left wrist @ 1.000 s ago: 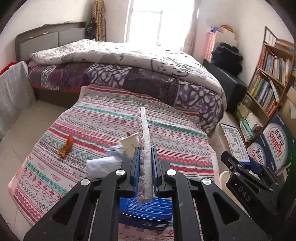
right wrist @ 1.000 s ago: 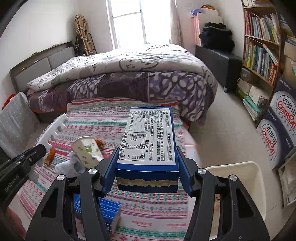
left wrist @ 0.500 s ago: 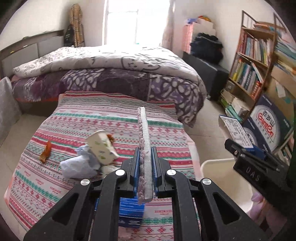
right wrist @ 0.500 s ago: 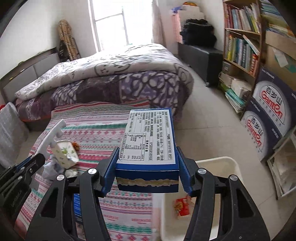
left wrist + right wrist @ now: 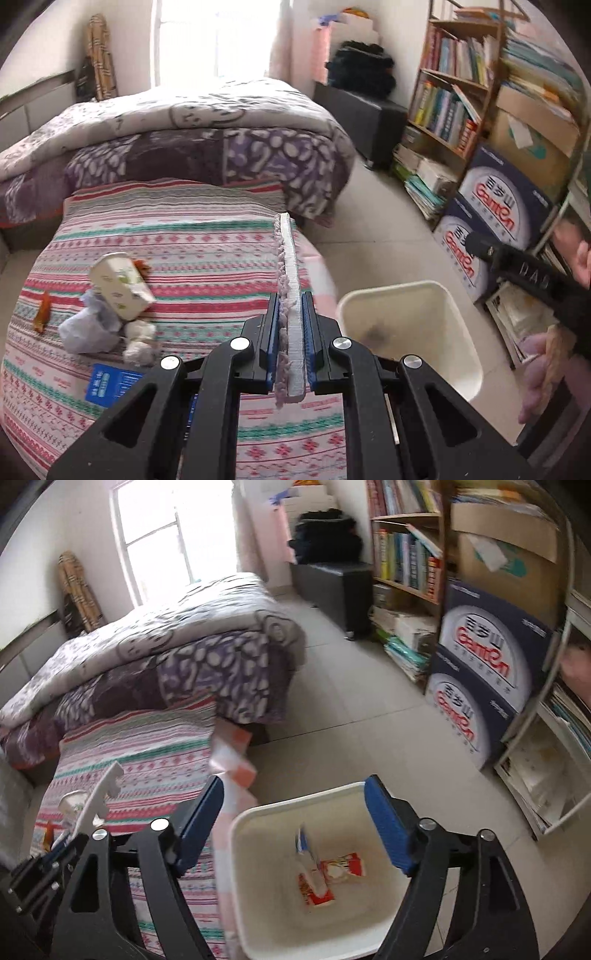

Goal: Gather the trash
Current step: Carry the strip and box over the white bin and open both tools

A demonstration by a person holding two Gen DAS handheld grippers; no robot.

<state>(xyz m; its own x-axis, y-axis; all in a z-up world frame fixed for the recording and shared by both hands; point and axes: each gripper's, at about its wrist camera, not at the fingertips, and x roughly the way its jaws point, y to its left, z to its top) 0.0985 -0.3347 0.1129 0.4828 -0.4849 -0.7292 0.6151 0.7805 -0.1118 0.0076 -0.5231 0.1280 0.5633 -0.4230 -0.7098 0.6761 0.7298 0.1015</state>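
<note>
The right gripper [image 5: 293, 825] hangs over the white bin [image 5: 255, 849] with its blue-padded jaws spread wide and nothing between them; directly below the gap, on the bin's floor, lie a blue-and-white box [image 5: 304, 843] standing on edge and red-and-white wrappers [image 5: 332, 877]. The left gripper [image 5: 290, 347] is clamped on a flat white strip [image 5: 293, 295] with a lilac fringed edge, which juts straight ahead from between the pads. Ahead and to the left of that gripper, on the striped cloth [image 5: 184, 236], more trash sits together: a tilted cream carton [image 5: 120, 284], a crumpled grey-white wad [image 5: 86, 328], small pale lumps [image 5: 138, 338], and an orange scrap [image 5: 42, 310] farther left. A blue packet [image 5: 110, 384] lies just left of its left finger. The bin [image 5: 406, 291] stands just to the right of that gripper, on the floor beside the cloth.
</note>
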